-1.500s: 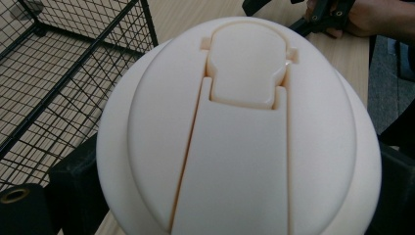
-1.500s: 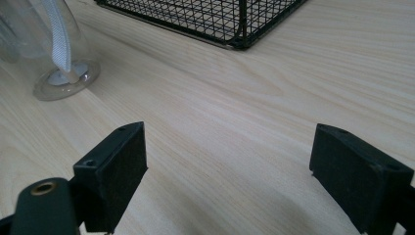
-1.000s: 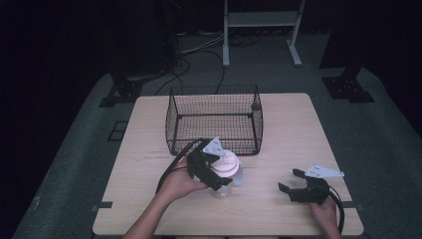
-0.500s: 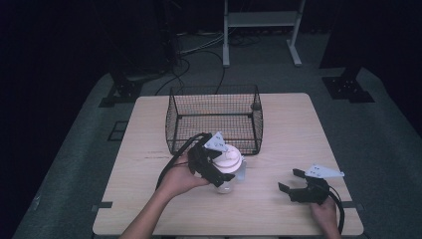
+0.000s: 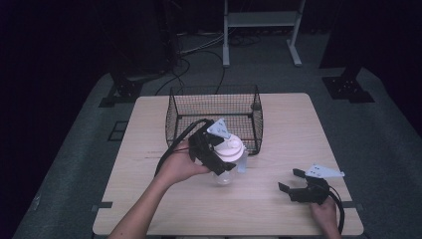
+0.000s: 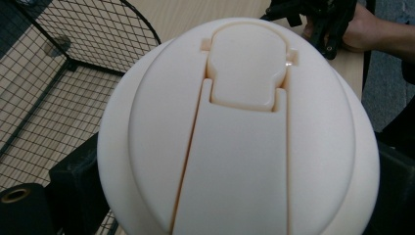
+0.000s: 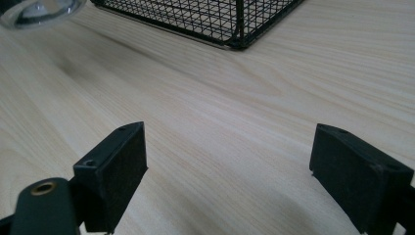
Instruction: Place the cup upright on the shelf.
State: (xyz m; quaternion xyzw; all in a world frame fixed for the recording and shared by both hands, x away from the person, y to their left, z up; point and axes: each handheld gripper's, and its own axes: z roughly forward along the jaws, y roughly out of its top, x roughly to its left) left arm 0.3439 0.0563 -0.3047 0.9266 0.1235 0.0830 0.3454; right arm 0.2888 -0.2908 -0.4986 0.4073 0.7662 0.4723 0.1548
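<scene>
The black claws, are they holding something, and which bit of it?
The left gripper is clamped on the white lid of a clear cup, gripping the lid's rim from two sides. The right gripper is open above the table, holding nothing.

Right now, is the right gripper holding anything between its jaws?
No, the right gripper is open, its jaws wide apart with bare wooden table between them.

We find no legible text, label, brand, number or sign in any view. The white lid [image 6: 240,132] held in the left gripper [image 5: 217,152] carries moulded shapes only, no lettering. The wire basket [image 5: 214,117], the table [image 5: 298,129] and the right gripper [image 5: 293,181] bear no markings that we can read.
</scene>
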